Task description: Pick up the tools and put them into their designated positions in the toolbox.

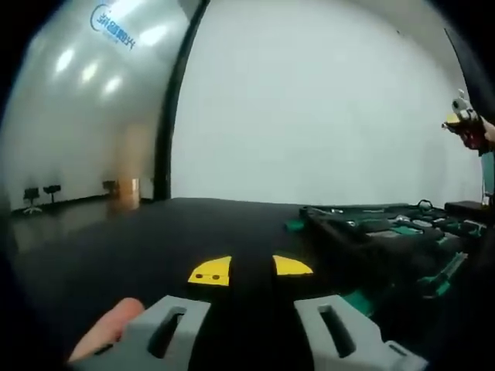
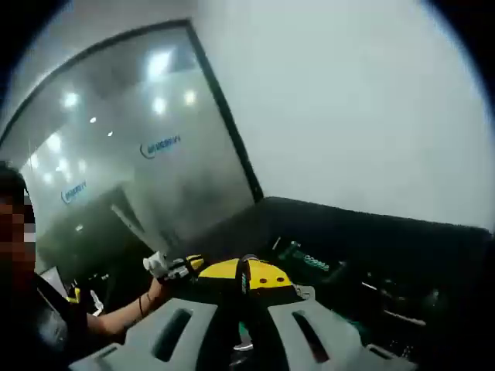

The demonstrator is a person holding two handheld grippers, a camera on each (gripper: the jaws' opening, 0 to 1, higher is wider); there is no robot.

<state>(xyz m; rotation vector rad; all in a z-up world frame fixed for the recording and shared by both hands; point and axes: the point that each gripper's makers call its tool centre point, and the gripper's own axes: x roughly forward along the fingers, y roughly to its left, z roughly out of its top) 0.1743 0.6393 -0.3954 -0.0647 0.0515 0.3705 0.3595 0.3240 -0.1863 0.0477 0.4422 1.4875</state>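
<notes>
The open toolbox point(image 1: 390, 229) lies on the black table at the right of the left gripper view, black with green-handled tools in its slots. My left gripper point(image 1: 251, 270) hovers low over the table to the box's left, its yellow-tipped jaws apart with nothing between them. Up at the right edge hangs my right gripper point(image 1: 465, 124), well above the box. In the right gripper view my right gripper point(image 2: 244, 277) has its yellow tips pressed on a slim dark tool point(image 2: 244, 284), too narrow to name. Beneath it lies the toolbox point(image 2: 363, 297). A hand holds the left gripper point(image 2: 174, 267) at the left.
The black table point(image 1: 193, 232) stretches left of the box toward a glass wall point(image 1: 93, 100) and a white wall. A fingertip point(image 1: 108, 332) shows beside my left jaws. A small green piece point(image 1: 294, 226) lies on the table by the box's near corner.
</notes>
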